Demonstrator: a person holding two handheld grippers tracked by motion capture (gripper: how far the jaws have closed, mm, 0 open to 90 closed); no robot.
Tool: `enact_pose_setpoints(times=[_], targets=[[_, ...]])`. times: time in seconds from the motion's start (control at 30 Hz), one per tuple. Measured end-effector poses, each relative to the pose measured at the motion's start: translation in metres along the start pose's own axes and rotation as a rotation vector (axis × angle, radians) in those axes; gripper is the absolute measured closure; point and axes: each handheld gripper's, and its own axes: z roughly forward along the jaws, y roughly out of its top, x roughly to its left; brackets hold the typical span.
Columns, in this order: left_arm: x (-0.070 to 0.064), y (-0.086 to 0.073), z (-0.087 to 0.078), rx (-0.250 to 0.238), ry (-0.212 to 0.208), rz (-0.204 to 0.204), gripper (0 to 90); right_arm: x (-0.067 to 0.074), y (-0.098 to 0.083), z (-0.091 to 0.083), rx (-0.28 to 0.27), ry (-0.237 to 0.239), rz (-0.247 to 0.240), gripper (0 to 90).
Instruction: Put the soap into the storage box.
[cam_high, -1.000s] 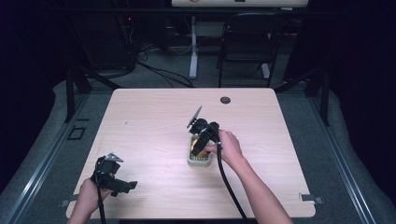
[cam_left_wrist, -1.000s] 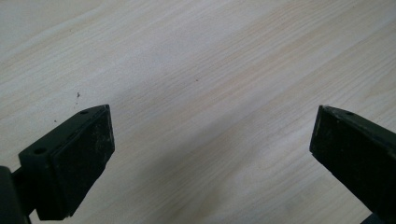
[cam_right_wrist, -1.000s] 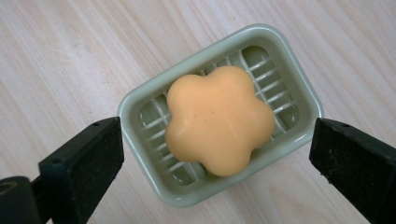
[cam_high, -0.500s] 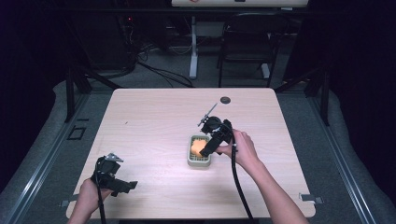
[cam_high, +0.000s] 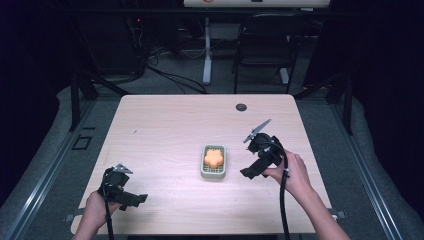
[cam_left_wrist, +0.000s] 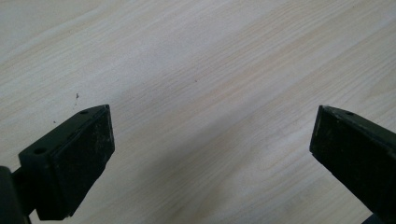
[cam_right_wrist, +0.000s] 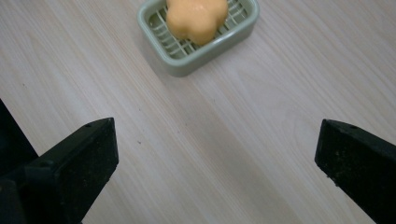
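High view is showing the left gripper (cam_high: 136, 199) waiting at seven o'clock, jaws wide and holding nothing. Orange soap (cam_high: 213, 158) is sitting in the green dish (cam_high: 204, 170) at the table's (cam_high: 165, 130) middle, maybe to drain. At four o'clock the right gripper (cam_high: 246, 172) is gaping, holding nothing. No writing is showing.

Left gripper (cam_high: 131, 199) – jaws wide, at 7 o'clock; right gripper (cam_high: 248, 172) – jaws just opened wide, empty, at 4 o'clock
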Motion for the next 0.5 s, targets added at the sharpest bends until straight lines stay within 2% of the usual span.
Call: enact_pose_setpoints(times=[0.3, 0.4, 0.5], targets=[[0.0, 0.0, 0.0, 0.001, 0.0, -0.001, 0.1, -0.008, -0.043, -0.005, 0.014, -0.011, 0.06, 0.0], [0.0, 0.0, 0.0, 0.001, 0.001, -0.001, 0.1, -0.012, -0.061, -0.003, 0.009, -0.018, 0.098, 0.0], [0.0, 0.0, 0.0, 0.001, 0.001, -0.001, 0.1, -0.013, -0.07, -0.004, 0.01, -0.026, 0.111, 0.0]])
